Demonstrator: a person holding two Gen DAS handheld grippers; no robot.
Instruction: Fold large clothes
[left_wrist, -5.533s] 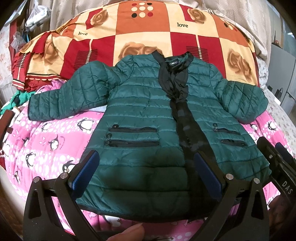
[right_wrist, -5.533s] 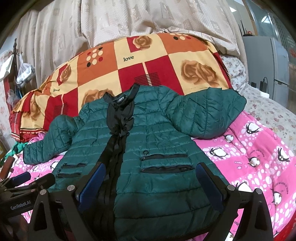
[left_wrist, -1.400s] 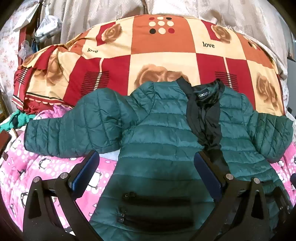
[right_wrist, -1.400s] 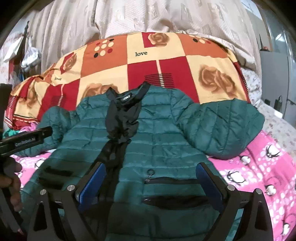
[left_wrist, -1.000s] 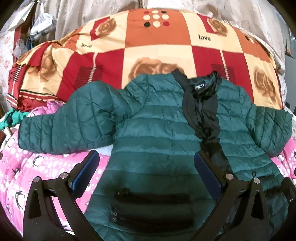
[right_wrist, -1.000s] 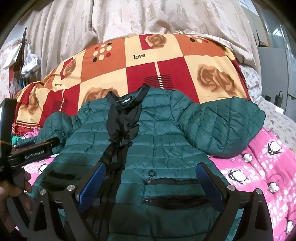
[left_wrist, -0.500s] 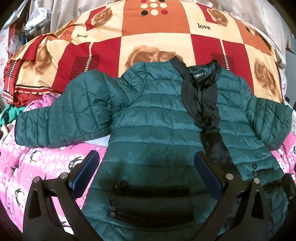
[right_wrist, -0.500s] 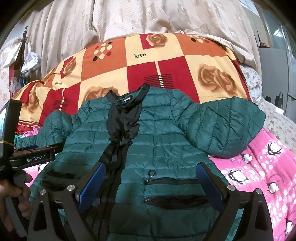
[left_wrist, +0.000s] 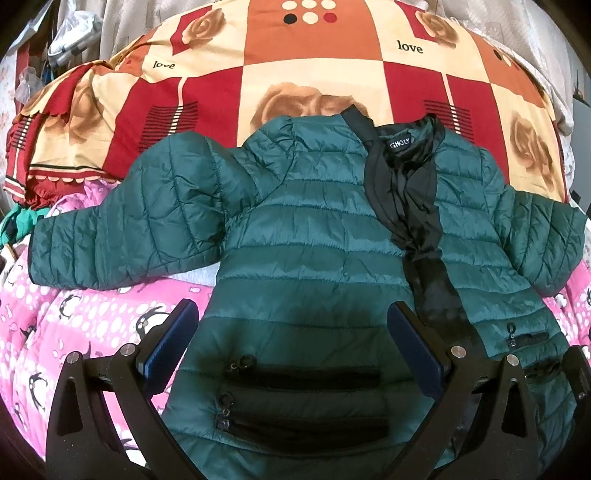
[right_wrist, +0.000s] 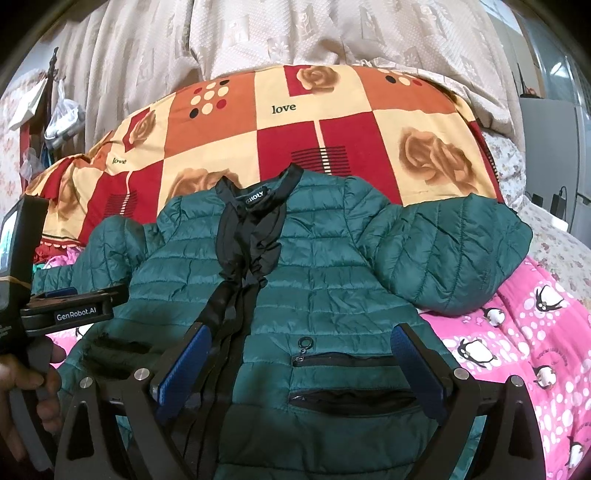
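Note:
A dark green quilted puffer jacket (left_wrist: 314, 236) with a black placket and collar lies face up on the bed, sleeves spread to both sides. It also shows in the right wrist view (right_wrist: 325, 280). My left gripper (left_wrist: 295, 332) is open and empty, held above the jacket's left front near the pocket zippers. My right gripper (right_wrist: 301, 354) is open and empty above the right front pocket. The left gripper's body (right_wrist: 74, 314) shows at the left edge of the right wrist view, held in a hand.
The jacket rests on a pink penguin-print blanket (left_wrist: 55, 332). Behind it is a bulky red, orange and cream rose-patterned quilt (left_wrist: 295, 66). A beige curtain (right_wrist: 295, 33) hangs at the back. A grey cabinet (right_wrist: 554, 122) stands at far right.
Both grippers moved forward over the jacket from its hem. In the last second the left one drifted slightly; the right one barely moved. Both stayed open.

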